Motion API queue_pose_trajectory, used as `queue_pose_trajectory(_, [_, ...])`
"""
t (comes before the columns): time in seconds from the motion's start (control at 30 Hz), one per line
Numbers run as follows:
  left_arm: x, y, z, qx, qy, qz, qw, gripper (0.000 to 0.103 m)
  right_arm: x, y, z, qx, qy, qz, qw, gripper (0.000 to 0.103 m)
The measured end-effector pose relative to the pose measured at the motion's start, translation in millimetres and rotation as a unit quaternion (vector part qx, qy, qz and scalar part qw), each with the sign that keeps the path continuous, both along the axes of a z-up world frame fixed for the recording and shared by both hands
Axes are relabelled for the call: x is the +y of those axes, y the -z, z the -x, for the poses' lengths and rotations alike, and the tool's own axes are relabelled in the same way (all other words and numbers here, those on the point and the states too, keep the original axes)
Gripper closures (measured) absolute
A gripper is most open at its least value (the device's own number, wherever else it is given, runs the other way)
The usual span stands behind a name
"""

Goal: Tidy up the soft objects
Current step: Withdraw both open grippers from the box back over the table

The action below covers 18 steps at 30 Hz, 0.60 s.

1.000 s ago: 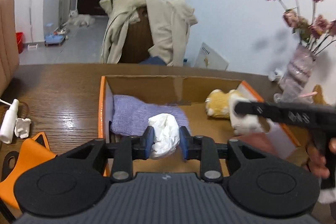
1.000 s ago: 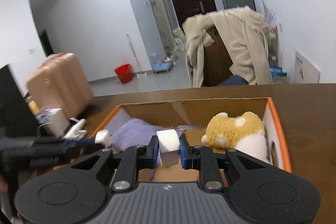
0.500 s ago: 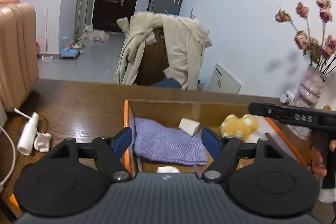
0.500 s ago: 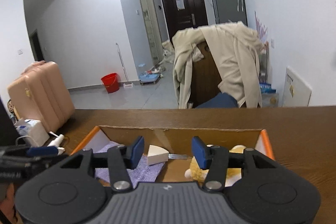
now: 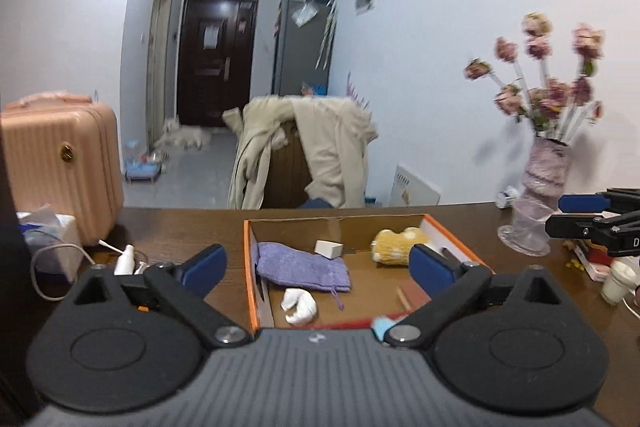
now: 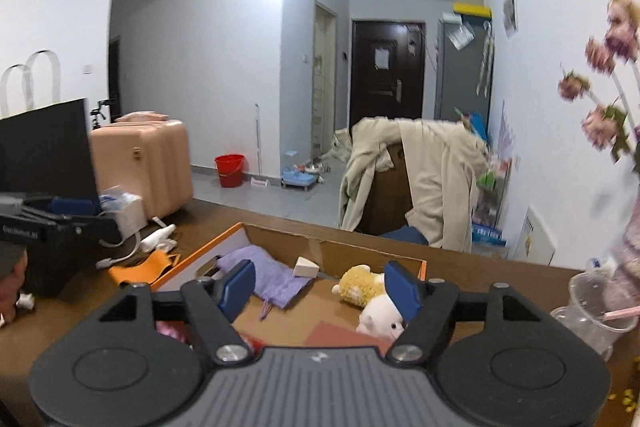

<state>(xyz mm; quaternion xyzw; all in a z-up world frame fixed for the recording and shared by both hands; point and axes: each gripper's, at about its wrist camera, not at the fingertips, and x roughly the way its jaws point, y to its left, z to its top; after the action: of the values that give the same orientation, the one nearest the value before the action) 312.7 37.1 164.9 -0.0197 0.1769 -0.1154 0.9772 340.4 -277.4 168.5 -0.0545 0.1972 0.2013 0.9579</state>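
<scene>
Left wrist view, left to right. At left edge: pink suitcase [image 5: 60, 171] standing behind dark wooden table [image 5: 180, 231]; below it, white cable and small white spray bottle [image 5: 123, 259] lying on the table. Lower centre: left gripper [image 5: 318, 263], blue pads spread wide apart, just opened, nothing between them, raised clear of the box. Centre: orange-edged cardboard box [image 5: 250, 279] open on the table. Inside, from left: purple knitted cloth [image 5: 300, 269] lying flat; crumpled white wad [image 5: 299, 305] just in front of it; white wedge-shaped block [image 5: 329, 249] resting at the cloth's far edge; yellow plush toy [image 5: 394, 245] at the far right corner. Behind the box: chair draped with beige coat [image 5: 320, 151]. At right: vase of dried pink flowers [image 5: 540, 195] near the table's far edge, well apart from the box. Right edge: part of the other tool.

Right wrist view. Lower centre: right gripper [image 6: 320, 289], pads apart, just opened, empty, partly masking the plush toy. Lower right: clear plastic cup [image 6: 592, 311].
</scene>
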Motion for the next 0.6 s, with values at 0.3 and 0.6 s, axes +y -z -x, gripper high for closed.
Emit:
queue_pose_trajectory(0.3, [-3, 59, 112, -0.024, 0.019, 0.006, 0.9995, 0.000, 13, 59, 130, -0.059, -0.038, 0.039, 0.997, 0.017])
queue_pose_trajectory(0.6, [17, 119, 148, 0.026, -0.055, 0.007, 0.9981, 0.000, -2, 119, 171, 0.008, 0.033, -0.050, 0.998, 0.013])
